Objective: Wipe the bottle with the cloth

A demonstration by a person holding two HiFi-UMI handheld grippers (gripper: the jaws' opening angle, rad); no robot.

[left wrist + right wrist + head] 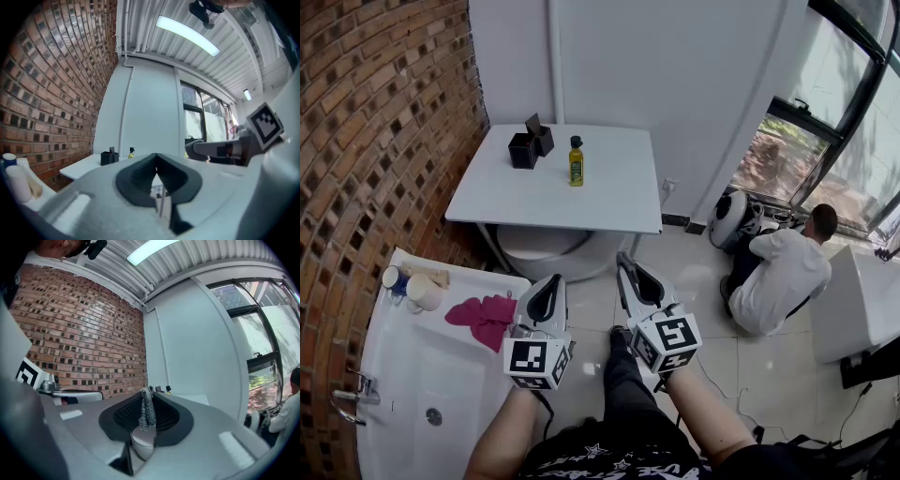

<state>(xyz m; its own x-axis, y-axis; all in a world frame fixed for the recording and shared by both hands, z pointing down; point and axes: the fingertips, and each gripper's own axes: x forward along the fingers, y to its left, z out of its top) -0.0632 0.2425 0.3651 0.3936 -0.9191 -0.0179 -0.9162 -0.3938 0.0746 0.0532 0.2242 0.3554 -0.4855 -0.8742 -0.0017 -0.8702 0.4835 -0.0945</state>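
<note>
Holding both tools low in front of my lap, I have the left gripper (555,279) and the right gripper (623,258) pointing away from me over the tiled floor. In the left gripper view, its dark ribbed pads (140,174) meet at the tip, pressed together with nothing between them. The right gripper view shows the same: pads (146,414) closed on each other, gripping nothing.

The bottle (576,161) stands upright on the white table (609,192) ahead of me, well apart from both tools. It is small, with a yellow-green body, a black cap and a darker label band around its middle; any writing on that label is too small to read. Just to its left sits a black box (531,143).

The cloth (483,317) lies crumpled on the white sink counter (403,375) at my left, near the left gripper but not touching it. It is magenta and bunched into folds. Two cups (424,291) stand beyond it against the brick wall.

Each gripper's cube (536,362) carries black-and-white square markers, patterns only, no words.
</note>
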